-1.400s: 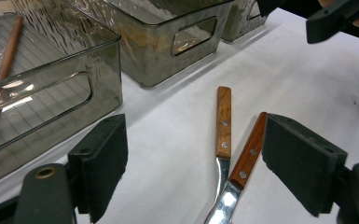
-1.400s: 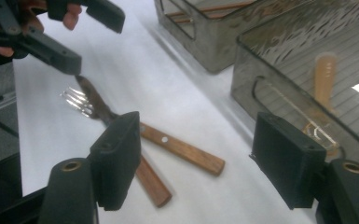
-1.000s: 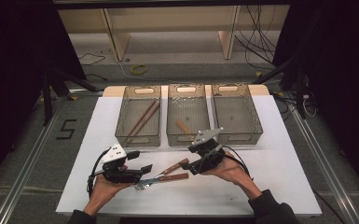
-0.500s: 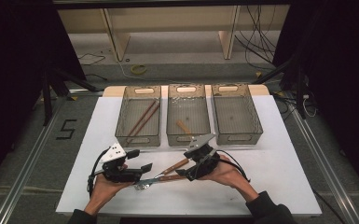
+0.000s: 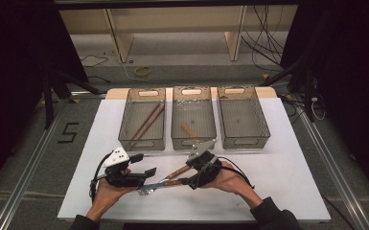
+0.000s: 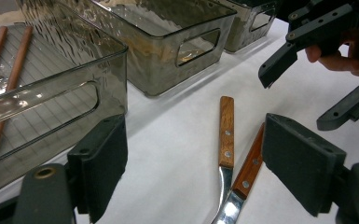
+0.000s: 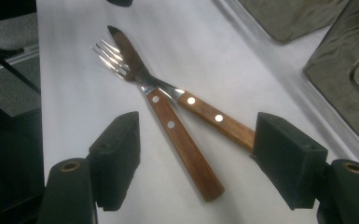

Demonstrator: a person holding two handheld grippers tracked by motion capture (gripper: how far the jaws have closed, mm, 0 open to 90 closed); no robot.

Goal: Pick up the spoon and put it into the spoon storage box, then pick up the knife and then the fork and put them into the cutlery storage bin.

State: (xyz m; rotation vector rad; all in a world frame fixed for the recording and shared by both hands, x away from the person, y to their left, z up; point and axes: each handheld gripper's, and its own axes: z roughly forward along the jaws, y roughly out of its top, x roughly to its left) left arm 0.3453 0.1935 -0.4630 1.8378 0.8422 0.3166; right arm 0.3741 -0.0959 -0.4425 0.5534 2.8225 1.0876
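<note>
Knife (image 7: 182,140) and fork (image 7: 200,109), crossed on the table (image 5: 278,191), lie between the right gripper's (image 7: 196,161) wide, just-closing, empty jaws; left gripper (image 6: 191,163) spread wide, empty, cutlery handles ahead.

Dim, dark surroundings; soft focus, glare on cutlery.

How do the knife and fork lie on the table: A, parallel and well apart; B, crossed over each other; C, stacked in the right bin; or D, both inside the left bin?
B: the right gripper view shows the knife and the fork crossed near where blade and tines meet their wooden handles.
</note>
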